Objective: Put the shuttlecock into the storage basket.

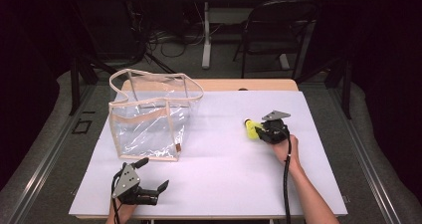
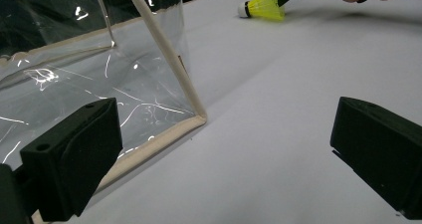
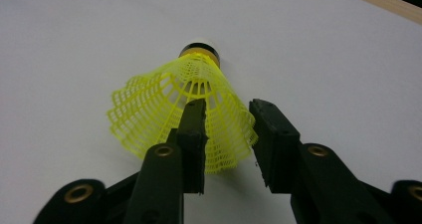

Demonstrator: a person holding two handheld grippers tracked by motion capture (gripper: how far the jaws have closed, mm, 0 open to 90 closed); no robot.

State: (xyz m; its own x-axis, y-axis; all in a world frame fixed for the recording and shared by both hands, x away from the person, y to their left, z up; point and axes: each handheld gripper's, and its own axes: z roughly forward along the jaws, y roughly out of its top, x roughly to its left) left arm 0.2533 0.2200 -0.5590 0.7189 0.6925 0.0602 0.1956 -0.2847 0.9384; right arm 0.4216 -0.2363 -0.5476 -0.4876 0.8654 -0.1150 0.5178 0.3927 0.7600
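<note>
Nearest the camera, at the front left edge of the white tabletop (image 1: 224, 179), the left claw (image 1: 152, 176) lies low and nearly level in the person's left hand, its grey three-cornered plate on top. Its two black jaws stand wide apart with nothing between them: released. Seen along that claw in the left gripper view, bare white surface lies between the pads and a lower corner of the bag sits just beyond the left pad.

Behind that claw, on the left half of the tabletop, stands a clear plastic bag (image 1: 149, 122) with beige edging. It is upright, its mouth open at the top, and a beige strap loops over the rim. A small brown tag shows near its lower right corner.

Over on the right half, well apart from the bag, a yellow shuttlecock (image 1: 250, 128) lies on its side on the white surface, its cork end pointing left, away from the person's right hand (image 1: 290, 149). The right claw (image 1: 259, 131) reaches it from the skirt end. In the right gripper view the yellow mesh skirt (image 3: 174, 109) sits between the two black jaws, which are drawn in close; one pad lies against the mesh, and the skirt's edge looks bent there. I cannot tell whether the other pad presses on it.
</note>
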